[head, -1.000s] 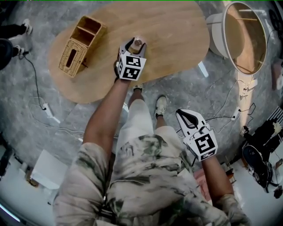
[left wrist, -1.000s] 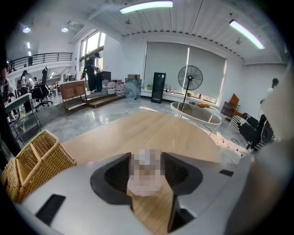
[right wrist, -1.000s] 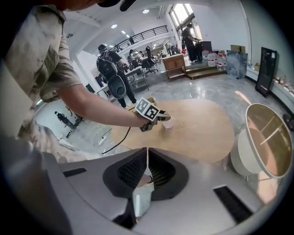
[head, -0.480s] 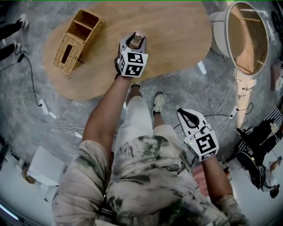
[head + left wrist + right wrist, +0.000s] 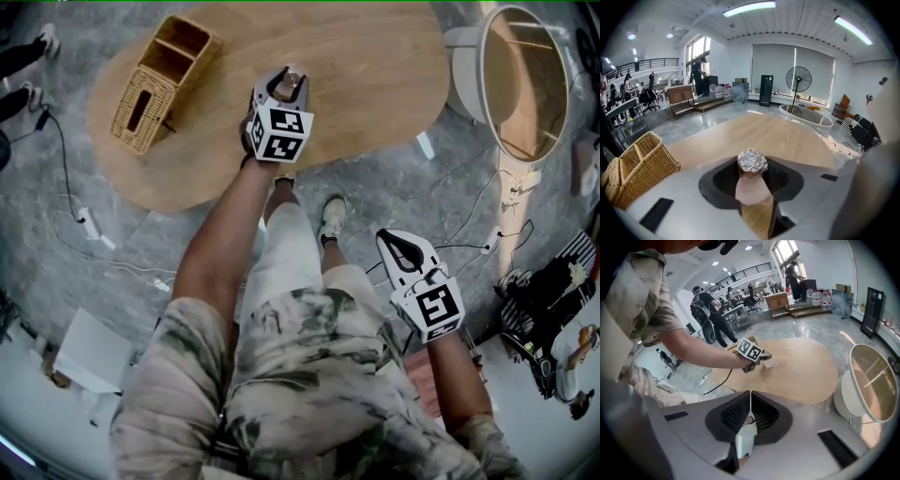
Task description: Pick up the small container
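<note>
Right tongs [image 5: 394, 246] [image 5: 750, 401] hang closest in, beside the person's pale patterned shorts [image 5: 309, 375]. Their jaws are pressed together with nothing between them, well apart from the small container. Farther out, at the end of the outstretched bare arm, the left tongs [image 5: 284, 82] [image 5: 752, 174] reach over the near edge of the table. Their jaws are narrowed onto the small container [image 5: 292, 75] [image 5: 751, 180] and grip its sides. It stands upright between the ribbed black pads, a little pale pink cup that widens downward, with a crinkled silver foil cap on top. Whether its base touches the tabletop cannot be made out. Under it spreads the oval wooden table [image 5: 375, 84] [image 5: 787, 140], smooth and light tan with a fine grain. At the table's far left corner, well apart from the container, sits a rectangular wicker basket [image 5: 155, 80] [image 5: 635, 164], tightly woven, honey-coloured and split into compartments. Around the table lies a glossy grey marbled floor [image 5: 56, 234]. Beyond it, off to the right, stands a round white-rimmed piece [image 5: 520, 75].
</note>
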{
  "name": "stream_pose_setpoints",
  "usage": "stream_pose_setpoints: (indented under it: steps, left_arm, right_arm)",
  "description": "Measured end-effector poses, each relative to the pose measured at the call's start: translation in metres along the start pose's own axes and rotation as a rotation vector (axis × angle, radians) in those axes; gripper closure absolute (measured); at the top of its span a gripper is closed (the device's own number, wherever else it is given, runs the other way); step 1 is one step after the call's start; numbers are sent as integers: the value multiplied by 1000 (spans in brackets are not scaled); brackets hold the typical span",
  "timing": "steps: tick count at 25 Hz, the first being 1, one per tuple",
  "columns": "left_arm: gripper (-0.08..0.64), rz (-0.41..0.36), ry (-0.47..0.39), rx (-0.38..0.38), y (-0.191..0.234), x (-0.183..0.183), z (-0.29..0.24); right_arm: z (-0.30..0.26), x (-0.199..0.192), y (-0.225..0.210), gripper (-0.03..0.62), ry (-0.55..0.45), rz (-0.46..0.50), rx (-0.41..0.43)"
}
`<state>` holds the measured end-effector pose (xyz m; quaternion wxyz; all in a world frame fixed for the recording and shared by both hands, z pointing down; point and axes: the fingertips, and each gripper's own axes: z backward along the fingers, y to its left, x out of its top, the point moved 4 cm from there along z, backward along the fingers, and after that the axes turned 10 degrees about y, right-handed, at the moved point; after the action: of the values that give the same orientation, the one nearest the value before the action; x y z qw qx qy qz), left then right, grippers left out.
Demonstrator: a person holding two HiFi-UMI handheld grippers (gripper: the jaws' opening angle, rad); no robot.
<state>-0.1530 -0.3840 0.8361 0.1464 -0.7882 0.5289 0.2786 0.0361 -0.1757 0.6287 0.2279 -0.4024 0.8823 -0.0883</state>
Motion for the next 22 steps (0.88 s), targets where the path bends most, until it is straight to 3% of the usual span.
stream_pose_setpoints:
  steps: [12, 22]
  left_arm:
    - [410, 23, -27, -14, 1, 18, 35]
    - [410, 25, -50, -18, -3, 39, 93]
  right_arm:
    - [16, 4, 7, 561, -54, 8, 5]
    - [39, 11, 19, 561, -121, 44, -1]
